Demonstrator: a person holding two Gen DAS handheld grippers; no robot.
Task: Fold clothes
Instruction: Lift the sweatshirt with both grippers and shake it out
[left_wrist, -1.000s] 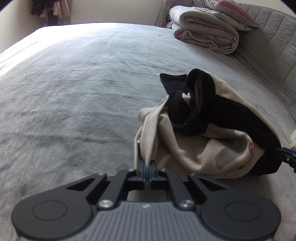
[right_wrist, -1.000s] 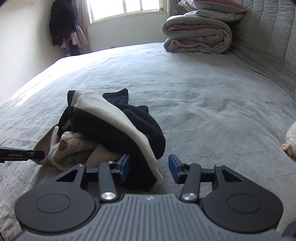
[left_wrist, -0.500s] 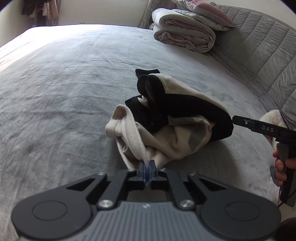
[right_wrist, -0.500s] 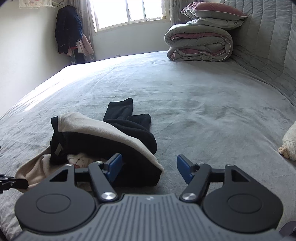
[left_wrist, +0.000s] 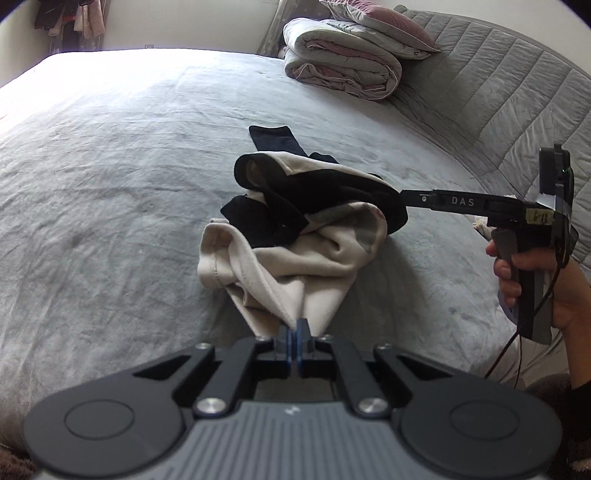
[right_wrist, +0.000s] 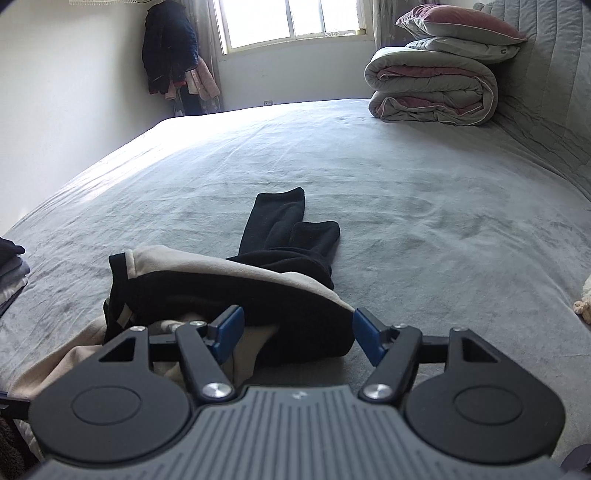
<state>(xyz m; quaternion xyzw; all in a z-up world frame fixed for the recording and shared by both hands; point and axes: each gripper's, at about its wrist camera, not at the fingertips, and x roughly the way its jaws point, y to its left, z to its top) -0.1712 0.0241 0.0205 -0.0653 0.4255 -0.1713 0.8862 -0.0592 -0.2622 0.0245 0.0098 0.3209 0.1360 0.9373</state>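
We kept the left tool (left_wrist: 298, 328) pinched on the hem of the crumpled cream-and-black fleece garment (left_wrist: 295, 236) lying on the grey bed (left_wrist: 110, 184) just ahead, judging the spread right tool (right_wrist: 297, 334), straddling its black fold, should clamp before both drew apart.

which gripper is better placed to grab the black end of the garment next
Right. The right gripper stands open, its fingers either side of the garment's black end. The left gripper is already shut on the cream hem.
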